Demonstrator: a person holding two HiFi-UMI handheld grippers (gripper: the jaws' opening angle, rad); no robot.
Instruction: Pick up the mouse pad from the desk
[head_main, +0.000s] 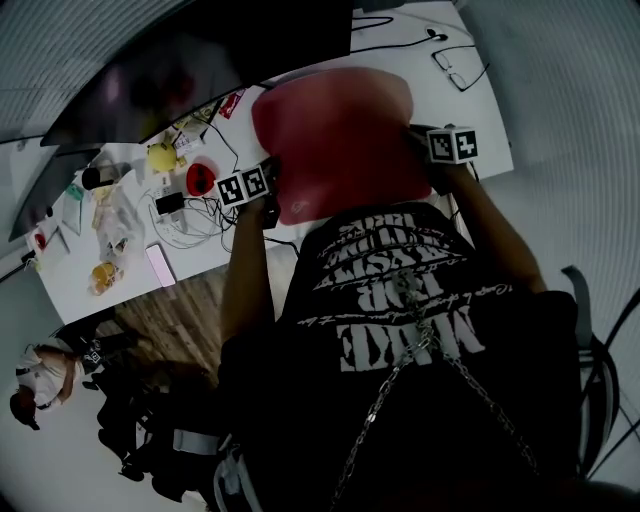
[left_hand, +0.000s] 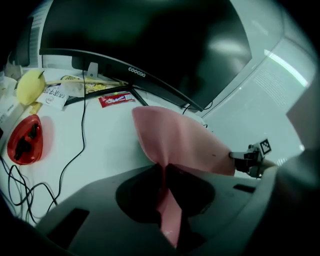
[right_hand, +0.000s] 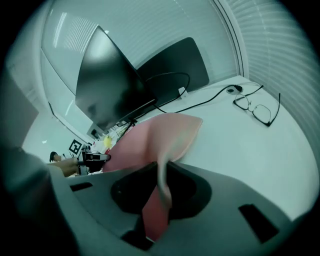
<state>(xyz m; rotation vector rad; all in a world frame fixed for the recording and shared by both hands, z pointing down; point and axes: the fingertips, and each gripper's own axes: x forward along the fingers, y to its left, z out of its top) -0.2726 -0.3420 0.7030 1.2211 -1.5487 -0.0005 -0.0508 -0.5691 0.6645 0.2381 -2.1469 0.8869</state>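
Hanging between your two tools, the pink mouse pad (head_main: 340, 130) is held up over the table (head_main: 490, 115) by its near edge, in front of the dark monitor (head_main: 200, 50). Your left tool (left_hand: 165, 167) is clenched on the pad's left side and your right tool (right_hand: 162, 172) on its right side, each pinching the thin sheet flat between its jaws. Glasses (head_main: 460, 68) lie toward the table's far right corner.
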